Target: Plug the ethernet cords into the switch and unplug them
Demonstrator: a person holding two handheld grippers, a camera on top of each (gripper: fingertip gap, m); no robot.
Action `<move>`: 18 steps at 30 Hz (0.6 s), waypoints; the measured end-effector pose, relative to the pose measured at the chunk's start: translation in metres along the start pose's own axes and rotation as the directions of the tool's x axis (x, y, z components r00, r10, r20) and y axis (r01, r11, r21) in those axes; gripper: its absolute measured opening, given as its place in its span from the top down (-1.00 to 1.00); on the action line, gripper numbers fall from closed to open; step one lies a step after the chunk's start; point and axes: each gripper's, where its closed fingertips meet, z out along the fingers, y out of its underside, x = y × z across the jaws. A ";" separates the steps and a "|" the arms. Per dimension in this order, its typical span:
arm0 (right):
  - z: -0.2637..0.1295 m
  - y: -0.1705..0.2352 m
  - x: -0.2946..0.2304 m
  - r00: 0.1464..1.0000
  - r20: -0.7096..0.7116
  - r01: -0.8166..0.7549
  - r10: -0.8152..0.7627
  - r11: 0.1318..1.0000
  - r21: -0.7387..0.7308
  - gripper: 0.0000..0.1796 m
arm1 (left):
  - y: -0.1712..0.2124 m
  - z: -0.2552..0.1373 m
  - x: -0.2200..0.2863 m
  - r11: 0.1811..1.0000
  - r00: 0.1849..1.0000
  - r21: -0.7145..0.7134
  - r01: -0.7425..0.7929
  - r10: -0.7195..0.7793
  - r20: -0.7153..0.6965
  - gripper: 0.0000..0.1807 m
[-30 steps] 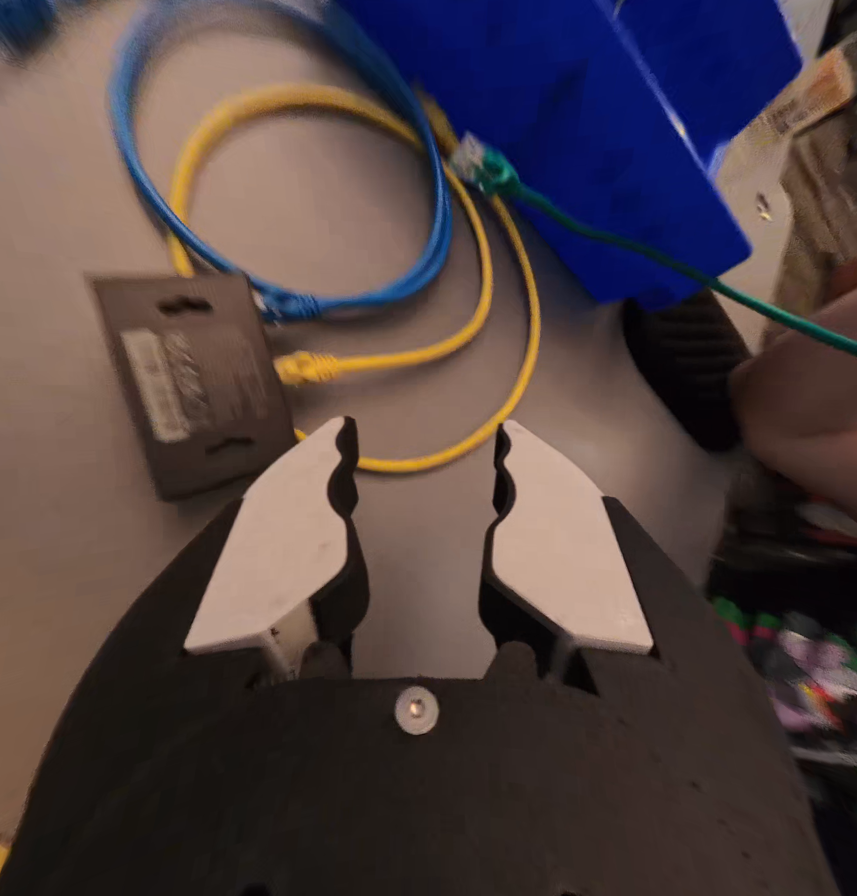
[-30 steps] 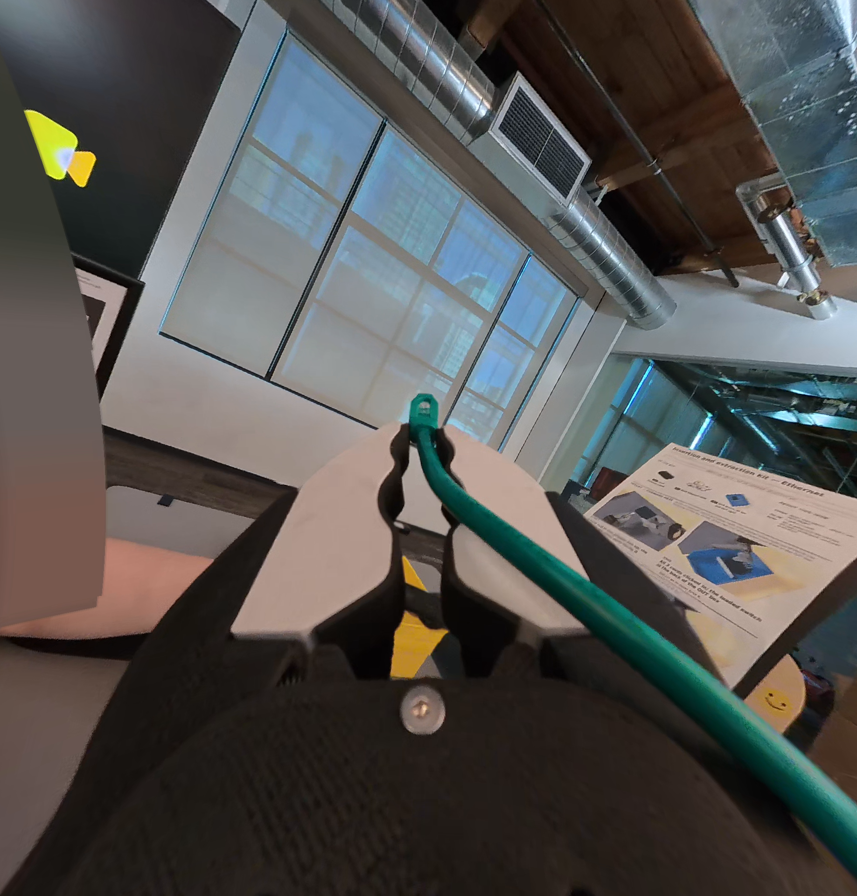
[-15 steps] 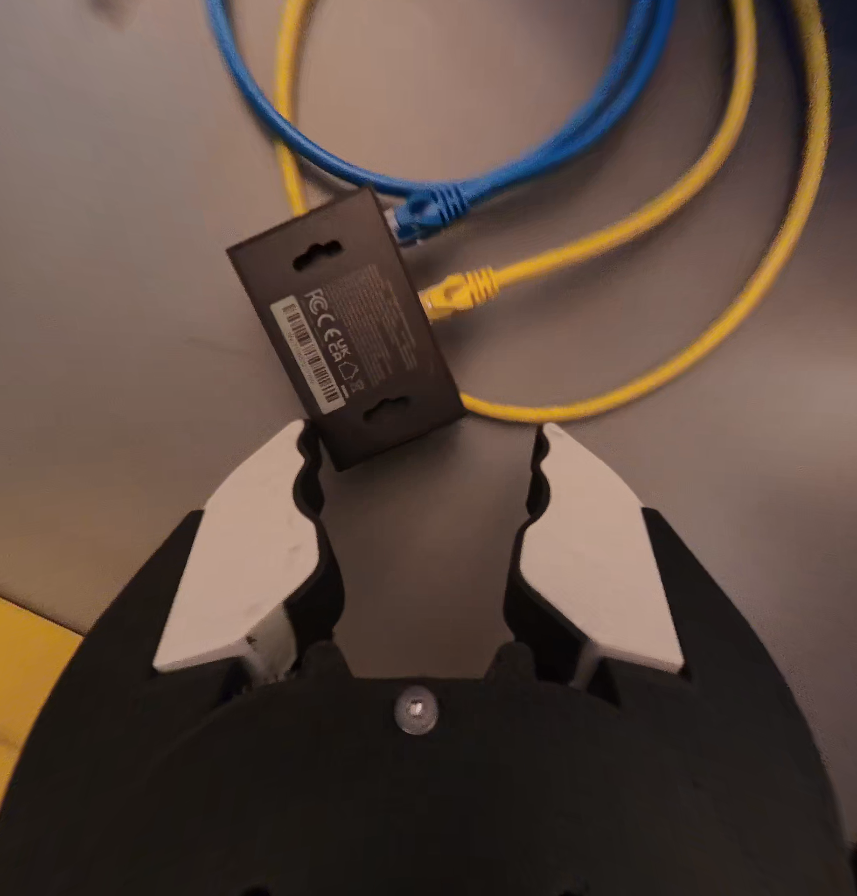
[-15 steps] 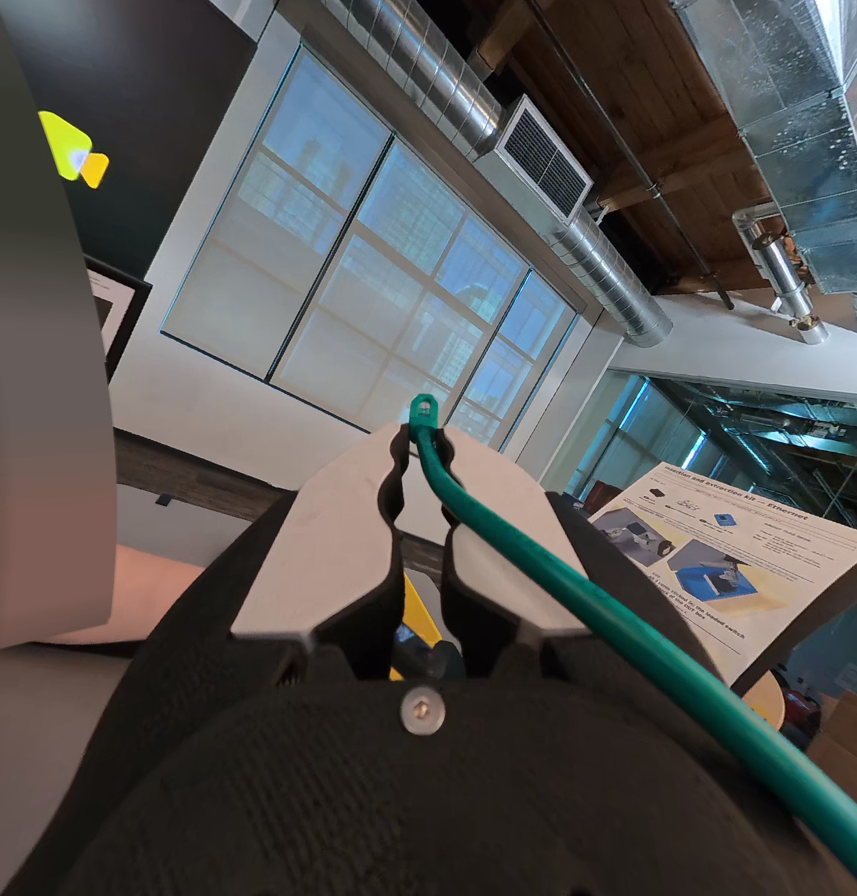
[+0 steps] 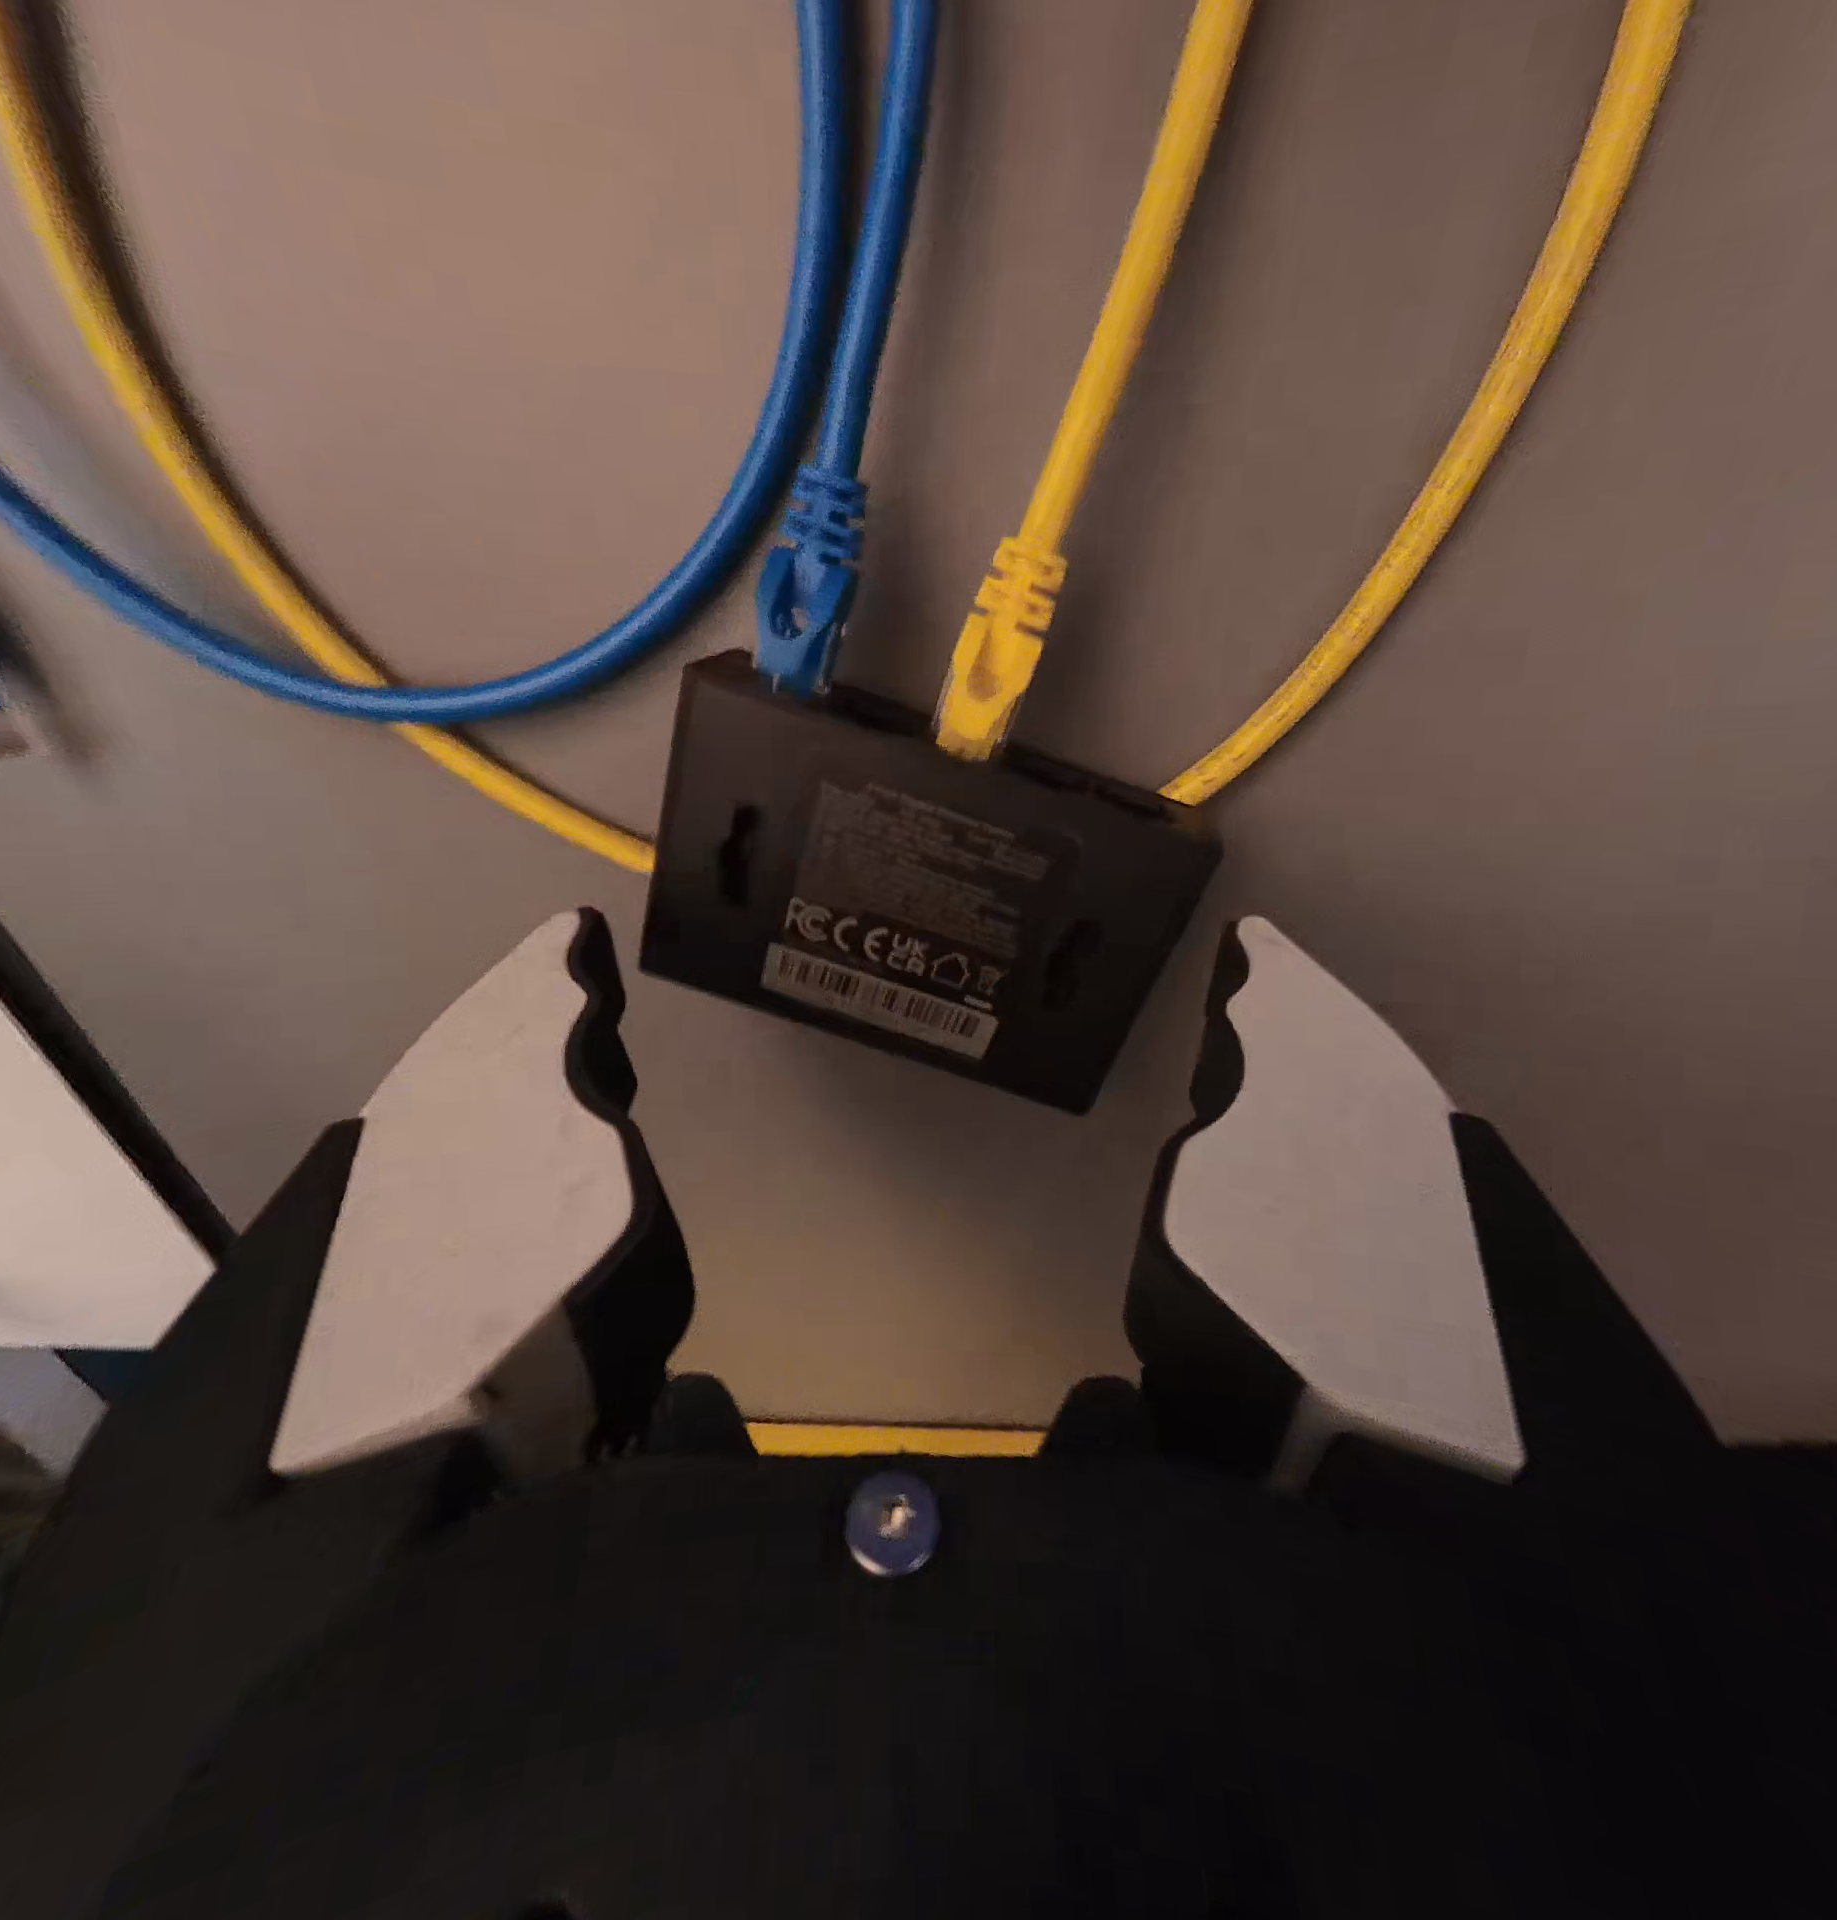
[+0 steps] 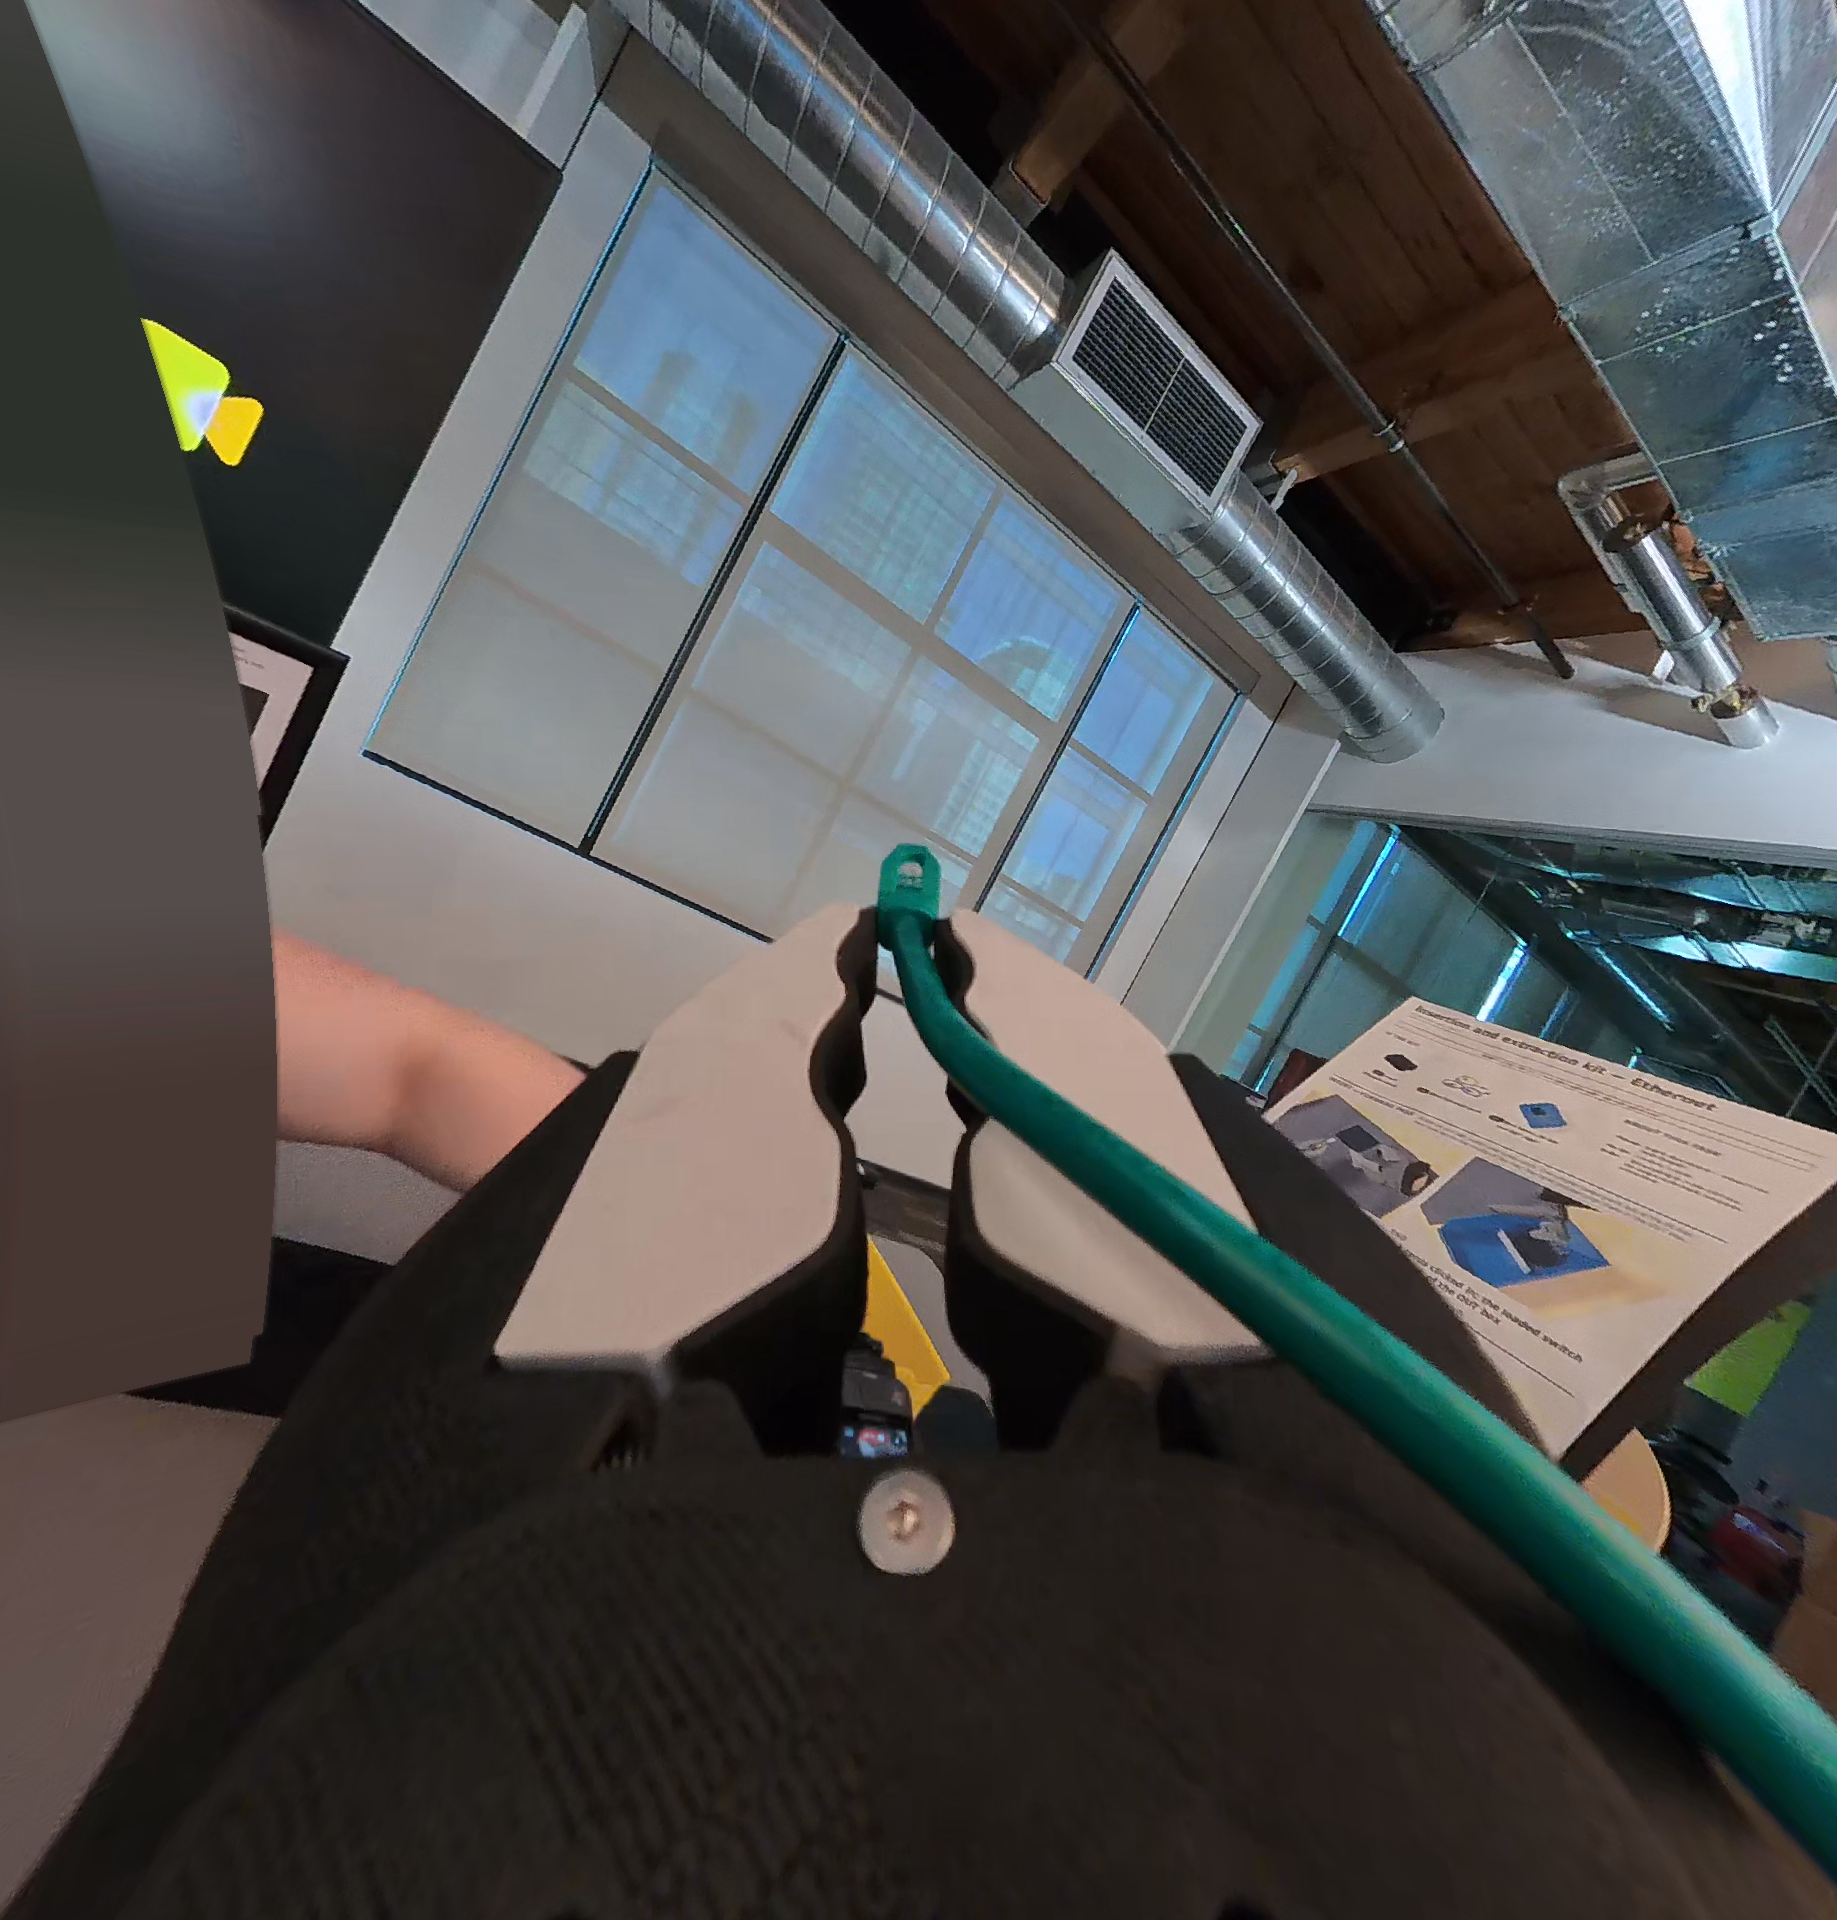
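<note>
A small black switch (image 5: 924, 904) lies label side up on the grey table, just ahead of my left gripper (image 5: 909, 940). The left gripper is open and empty, its fingertips at either side of the switch's near end. A blue cord (image 5: 810, 582) and a yellow cord (image 5: 1002, 644) are plugged into the switch's far edge. My right gripper (image 6: 909, 920) is shut on a green cord (image 6: 1153, 1174) just behind its plug (image 6: 909, 873). It points up at the windows, away from the table.
Loops of blue cord (image 5: 540, 675) and yellow cord (image 5: 1454, 447) lie around the switch. A person's arm (image 6: 394, 1070) shows at the left of the right wrist view. A printed instruction sheet (image 6: 1558, 1174) stands at the right. A yellow strip (image 5: 893, 1439) marks the table's near edge. The grippers' ends are close to 45 cm from one another.
My left gripper has swung round and moved up to the switch, and its jaws have opened wider. The right gripper has barely moved and still holds the green cord.
</note>
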 end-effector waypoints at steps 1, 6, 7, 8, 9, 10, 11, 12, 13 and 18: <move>-0.001 0.001 0.002 1.000 -0.006 0.000 0.000 1.000 -0.007 0.88 | -0.001 0.004 0.000 0.999 0.999 -0.018 -0.039 0.039 -0.008 -0.14; -0.008 0.002 0.011 0.999 -0.034 -0.003 0.002 1.000 -0.009 0.88 | -0.004 0.017 0.003 0.995 0.993 -0.034 -0.091 0.088 -0.080 -0.15; -0.010 0.002 0.013 0.999 -0.039 -0.008 0.008 1.000 -0.005 0.88 | -0.003 0.018 0.003 0.996 0.992 -0.024 -0.084 0.081 -0.096 -0.16; -0.011 0.003 0.016 0.999 -0.042 -0.016 0.016 1.000 -0.004 0.88 | -0.003 0.019 0.003 0.997 0.992 -0.009 -0.074 0.073 -0.107 -0.16; -0.012 0.003 0.018 0.999 -0.046 -0.025 0.025 1.000 -0.002 0.88 | -0.003 0.019 0.003 0.997 0.991 0.011 -0.070 0.071 -0.110 -0.17; -0.013 0.005 0.020 0.998 -0.051 -0.032 0.032 0.999 0.001 0.88 | -0.003 0.019 0.003 0.997 0.991 0.024 -0.069 0.071 -0.110 -0.17; -0.013 0.006 0.021 0.998 -0.053 -0.040 0.040 0.999 0.001 0.88 | -0.003 0.019 0.003 0.997 0.991 0.027 -0.069 0.071 -0.111 -0.17; -0.013 0.008 0.022 0.998 -0.052 -0.046 0.046 0.999 -0.001 0.88 | -0.003 0.020 0.003 0.997 0.991 0.024 -0.073 0.075 -0.112 -0.17; -0.012 0.009 0.022 0.998 -0.050 -0.050 0.050 0.999 -0.003 0.88 | -0.003 0.020 0.003 0.997 0.991 0.022 -0.075 0.077 -0.112 -0.18; -0.008 0.015 0.021 0.998 -0.042 -0.051 0.049 0.998 -0.026 0.88 | -0.002 0.019 0.003 0.996 0.990 -0.010 -0.087 0.085 -0.112 -0.16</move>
